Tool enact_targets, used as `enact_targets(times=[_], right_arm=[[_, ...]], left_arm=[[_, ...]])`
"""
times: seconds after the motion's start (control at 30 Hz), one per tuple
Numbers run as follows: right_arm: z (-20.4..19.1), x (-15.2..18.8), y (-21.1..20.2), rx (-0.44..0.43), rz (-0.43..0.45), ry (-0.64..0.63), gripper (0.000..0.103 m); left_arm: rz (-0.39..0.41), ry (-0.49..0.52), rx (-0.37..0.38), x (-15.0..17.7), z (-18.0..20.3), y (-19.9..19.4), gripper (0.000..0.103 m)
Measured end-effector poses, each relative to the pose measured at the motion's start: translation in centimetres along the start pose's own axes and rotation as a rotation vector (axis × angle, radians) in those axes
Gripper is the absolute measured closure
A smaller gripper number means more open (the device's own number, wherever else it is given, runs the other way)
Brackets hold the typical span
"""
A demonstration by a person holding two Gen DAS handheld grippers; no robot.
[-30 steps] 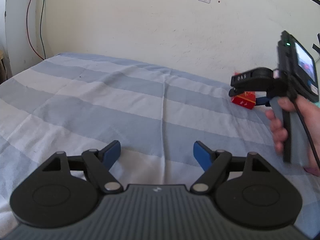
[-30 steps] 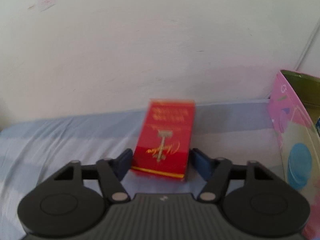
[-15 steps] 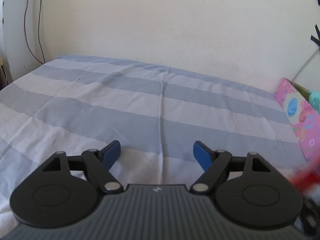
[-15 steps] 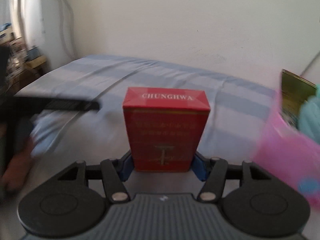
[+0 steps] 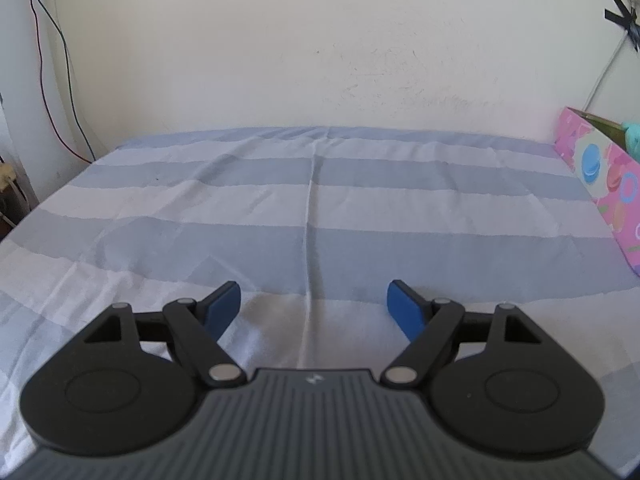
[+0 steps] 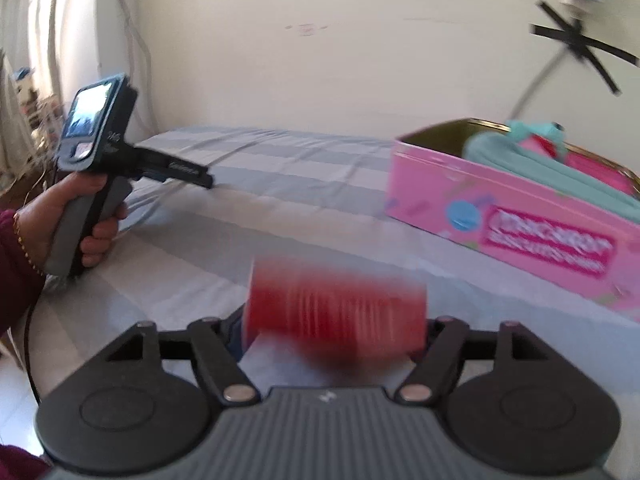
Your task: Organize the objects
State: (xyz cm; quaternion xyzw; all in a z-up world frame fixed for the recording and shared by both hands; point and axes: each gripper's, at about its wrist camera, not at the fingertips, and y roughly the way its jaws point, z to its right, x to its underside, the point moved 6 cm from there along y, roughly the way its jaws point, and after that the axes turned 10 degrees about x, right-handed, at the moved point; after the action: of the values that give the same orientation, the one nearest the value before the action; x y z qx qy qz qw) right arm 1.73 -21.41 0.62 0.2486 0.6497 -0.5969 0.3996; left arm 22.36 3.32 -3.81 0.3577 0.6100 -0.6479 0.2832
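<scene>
In the right wrist view my right gripper (image 6: pixel 334 336) is shut on a red cigarette pack (image 6: pixel 336 308), which is blurred and held above the striped bed sheet (image 6: pixel 280 184). A pink box (image 6: pixel 500 216) with a teal cloth (image 6: pixel 532 160) inside stands to the right of the pack. The left gripper (image 6: pixel 188 172) shows at the left, held in a hand. In the left wrist view my left gripper (image 5: pixel 314 304) is open and empty over the sheet (image 5: pixel 312 200). The pink box (image 5: pixel 604 176) stands at the right edge.
A cream wall (image 5: pixel 320 48) runs behind the bed. Cables (image 5: pixel 56 60) hang at the left by the bed's corner. Black tape (image 6: pixel 580 44) and a cord are on the wall above the pink box.
My right gripper has swung with the red pack from facing the wall to a spot left of the pink box. It has left the left wrist view. The left gripper stayed open.
</scene>
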Motion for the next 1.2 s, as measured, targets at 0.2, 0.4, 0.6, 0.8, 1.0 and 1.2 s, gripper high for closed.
enact_targets(times=[0.2,0.4,0.6,0.8,1.0,1.2], right_arm=[[2.4,0.8,-2.0,-0.005,0.053,0.091,0.025],[4.7,2.5,-4.3,0.013,0.080,0.143,0.022],[5.9,4.2,-6.1,0.000,0.088,0.175,0.021],[3.9,5.6,-5.9,-0.050,0.052,0.143,0.019],[0.4,5.4,-4.6,-0.012,0.048,-0.004,0.017],[3.0,6.1,-5.1,0.121,0.054,-0.006,0.017]], left_arm=[[0.014,0.096,-0.077,0.0,1.2,-0.4,0.021],[0.027,0.220,-0.164,0.0,2.6,-0.6,0.020],[0.024,0.230,-0.178,0.9,3.8,-2.2,0.021],[0.040,0.189,0.126,2.2,8.9,-6.6,0.021],[0.044,0.250,0.409,2.8,15.5,-10.1,0.022],[0.019,0.281,0.606,3.9,19.9,-12.1,0.022]])
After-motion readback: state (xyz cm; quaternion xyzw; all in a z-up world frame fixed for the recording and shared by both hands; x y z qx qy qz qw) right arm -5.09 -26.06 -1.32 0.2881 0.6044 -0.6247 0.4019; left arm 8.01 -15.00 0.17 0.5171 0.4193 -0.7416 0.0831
